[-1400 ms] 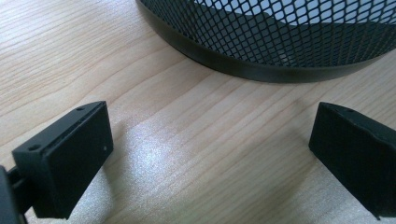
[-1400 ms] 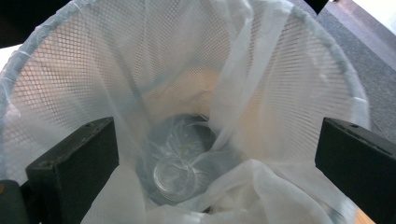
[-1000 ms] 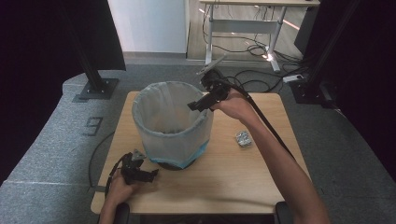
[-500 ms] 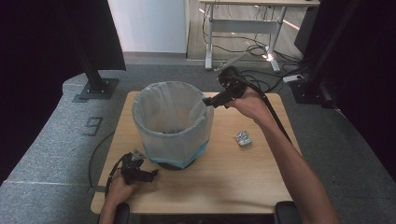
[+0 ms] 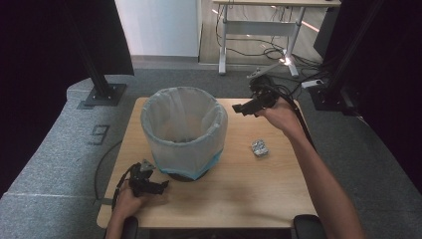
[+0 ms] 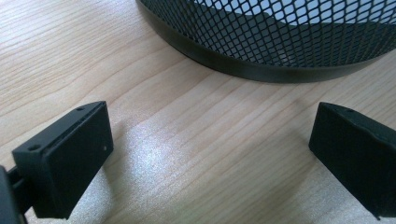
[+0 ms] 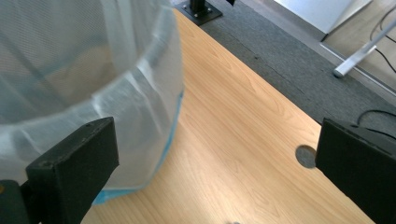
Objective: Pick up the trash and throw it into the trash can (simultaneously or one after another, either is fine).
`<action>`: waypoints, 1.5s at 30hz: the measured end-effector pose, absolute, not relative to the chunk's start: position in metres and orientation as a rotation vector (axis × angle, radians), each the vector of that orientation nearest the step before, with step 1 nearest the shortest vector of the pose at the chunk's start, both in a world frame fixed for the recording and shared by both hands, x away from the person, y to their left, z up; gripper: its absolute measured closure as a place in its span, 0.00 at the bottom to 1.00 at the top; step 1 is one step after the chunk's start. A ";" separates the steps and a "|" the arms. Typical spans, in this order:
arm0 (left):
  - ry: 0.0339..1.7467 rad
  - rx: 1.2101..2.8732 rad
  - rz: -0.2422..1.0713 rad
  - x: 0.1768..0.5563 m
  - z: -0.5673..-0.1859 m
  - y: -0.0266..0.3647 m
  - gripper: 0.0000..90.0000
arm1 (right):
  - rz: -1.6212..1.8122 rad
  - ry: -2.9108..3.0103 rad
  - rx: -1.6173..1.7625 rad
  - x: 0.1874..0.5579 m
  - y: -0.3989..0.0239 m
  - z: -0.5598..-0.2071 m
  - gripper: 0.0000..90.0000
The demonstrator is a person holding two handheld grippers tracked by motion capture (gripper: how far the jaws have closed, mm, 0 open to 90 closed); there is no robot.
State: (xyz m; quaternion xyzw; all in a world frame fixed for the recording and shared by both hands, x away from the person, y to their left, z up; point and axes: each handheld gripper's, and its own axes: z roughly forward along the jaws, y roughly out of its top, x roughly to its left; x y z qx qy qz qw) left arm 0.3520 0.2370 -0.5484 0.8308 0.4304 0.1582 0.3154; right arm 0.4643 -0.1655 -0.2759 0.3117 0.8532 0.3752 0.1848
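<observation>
Wooden surface [image 5: 239,189] is carrying a lined bin [image 5: 184,130] between released left tongs [image 5: 158,186] and released right tongs [image 5: 243,108], probably staying clear for the crumpled wad [image 5: 259,148].

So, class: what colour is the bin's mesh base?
Black mesh base, clearest in the left gripper view.

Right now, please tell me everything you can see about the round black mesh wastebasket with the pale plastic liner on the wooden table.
The round black wire-mesh wastebasket stands upright on the light wooden table, left of centre. A translucent pale blue plastic liner fills it and folds over the rim, hanging most of the way down the outside. Below the liner, bare mesh and a solid black base band rest on the wood. The opening faces up. Neither hand-held gripper touches it.
</observation>
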 end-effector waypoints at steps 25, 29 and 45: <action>1.134 2.188 0.417 0.352 -0.548 0.237 0.00 | 1.041 2.308 1.051 0.470 -0.220 -0.330 0.00; 1.134 2.188 0.417 0.352 -0.548 0.237 0.00 | 1.024 2.301 1.073 0.470 -0.226 -0.342 0.00; 1.134 2.189 0.416 0.352 -0.548 0.237 0.00 | 0.955 2.285 1.158 0.468 -0.246 -0.396 0.00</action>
